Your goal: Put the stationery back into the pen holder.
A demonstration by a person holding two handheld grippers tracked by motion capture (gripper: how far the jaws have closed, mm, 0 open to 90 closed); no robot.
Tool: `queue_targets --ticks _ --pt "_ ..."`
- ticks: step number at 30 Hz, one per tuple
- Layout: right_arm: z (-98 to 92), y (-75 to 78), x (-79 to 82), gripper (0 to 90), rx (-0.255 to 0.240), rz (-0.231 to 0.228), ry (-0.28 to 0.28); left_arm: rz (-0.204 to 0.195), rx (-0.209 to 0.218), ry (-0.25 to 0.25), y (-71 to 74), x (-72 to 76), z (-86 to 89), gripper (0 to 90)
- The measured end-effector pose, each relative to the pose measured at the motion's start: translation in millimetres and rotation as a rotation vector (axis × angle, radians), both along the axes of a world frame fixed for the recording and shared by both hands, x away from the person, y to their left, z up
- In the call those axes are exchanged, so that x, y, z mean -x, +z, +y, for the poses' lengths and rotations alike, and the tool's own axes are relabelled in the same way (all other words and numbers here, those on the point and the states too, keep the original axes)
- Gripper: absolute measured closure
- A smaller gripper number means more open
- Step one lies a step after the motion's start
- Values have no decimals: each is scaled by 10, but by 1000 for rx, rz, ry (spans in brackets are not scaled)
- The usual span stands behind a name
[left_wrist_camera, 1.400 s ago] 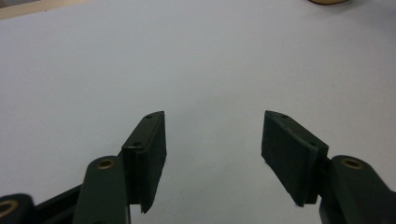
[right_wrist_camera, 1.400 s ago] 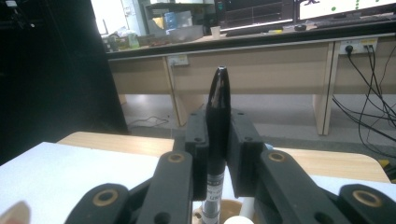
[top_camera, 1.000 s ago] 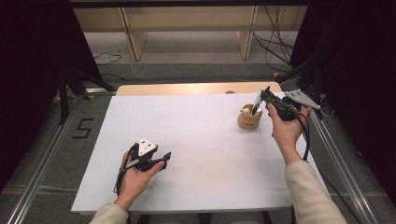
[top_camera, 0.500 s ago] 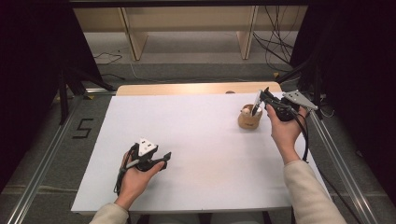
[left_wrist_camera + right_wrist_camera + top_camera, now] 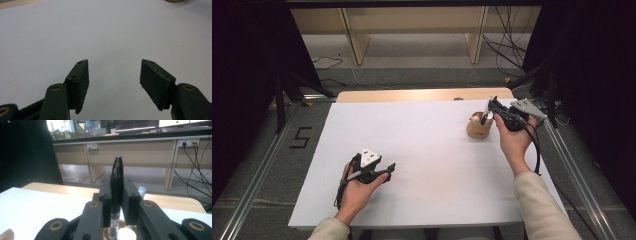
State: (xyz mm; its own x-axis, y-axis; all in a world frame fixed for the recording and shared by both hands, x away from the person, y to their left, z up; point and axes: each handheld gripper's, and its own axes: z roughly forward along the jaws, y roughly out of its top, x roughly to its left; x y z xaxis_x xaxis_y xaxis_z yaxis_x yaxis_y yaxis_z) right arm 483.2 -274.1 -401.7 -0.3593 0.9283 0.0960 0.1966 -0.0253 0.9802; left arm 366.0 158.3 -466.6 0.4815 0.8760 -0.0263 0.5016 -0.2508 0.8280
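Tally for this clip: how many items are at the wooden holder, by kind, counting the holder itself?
Wooden holder: 1
Black pen, clamped in the right gripper: 1
White-topped item in the holder, kind unclear: 1
Total: 3

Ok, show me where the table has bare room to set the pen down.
The white table top lies bare between the left gripper and the wooden holder, and along its far-left stretch. It is crowded only at the holder, where the right gripper grips the black pen.
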Motion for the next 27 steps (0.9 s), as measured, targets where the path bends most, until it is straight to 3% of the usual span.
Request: queue_targets --ticks 27 --pt "28 -229 -60 800 59 53 -8 -1 -4 -4 2 2 -1 400"
